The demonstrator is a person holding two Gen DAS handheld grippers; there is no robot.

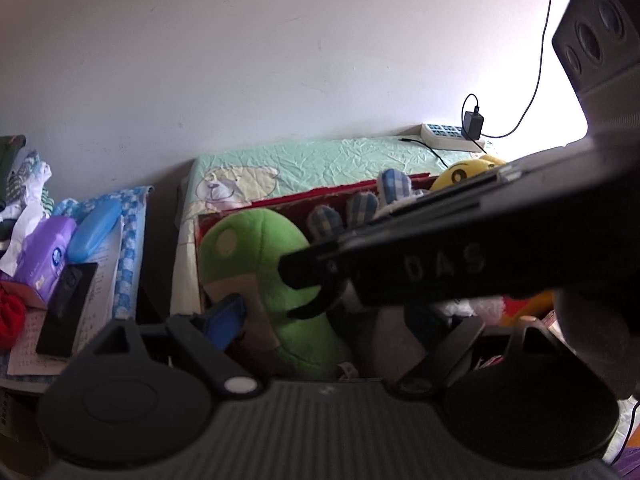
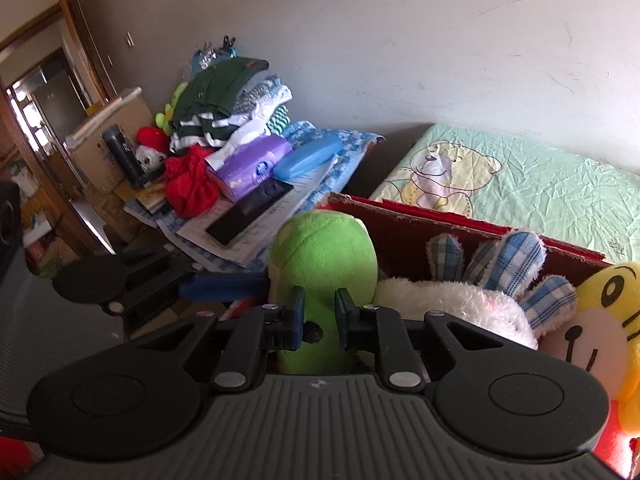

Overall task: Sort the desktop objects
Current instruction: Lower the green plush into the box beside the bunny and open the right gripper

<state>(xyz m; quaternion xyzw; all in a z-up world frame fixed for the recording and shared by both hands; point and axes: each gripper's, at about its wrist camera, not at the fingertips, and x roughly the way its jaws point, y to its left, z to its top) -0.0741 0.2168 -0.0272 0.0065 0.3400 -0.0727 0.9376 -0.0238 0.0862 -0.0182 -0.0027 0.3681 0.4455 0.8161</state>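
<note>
At the far left, my cluttered surface [image 2: 344, 148] wore a blue checked cloth. On it lay printed sheets, a soft purple tissue pack [image 2: 250, 166], a smooth, rounded blue glasses case [image 2: 308, 157] and a flat black rectangular device [image 2: 250, 212], with crumpled red fabric [image 2: 188, 186] and a heap of folded clothes [image 2: 224, 116] beside them.

Next came my left hand-held gripper [image 1: 328, 324]. Its blue-padded finger [image 1: 226, 320] rested against the side of the green plush toy [image 2: 320, 256], and the other finger was hidden behind my right tool, so I could not tell whether it was gripping.

The fuzzy, rounded green plush toy stood at the left end of the red cardboard box [image 2: 460, 224], whose edge looked rough and torn. My right hand-held gripper [image 2: 319, 318] had its black fingers drawn close on either side of the toy's lower body, pinching the pile between them.

Further right in the box lay a fluffy white plush [image 2: 460, 304] with blue plaid ears, then a yellow plush face [image 2: 608, 320] with black markings. Behind the box stretched a crinkled mint-green bed cover [image 2: 560, 184] printed with a cartoon bear.
</note>
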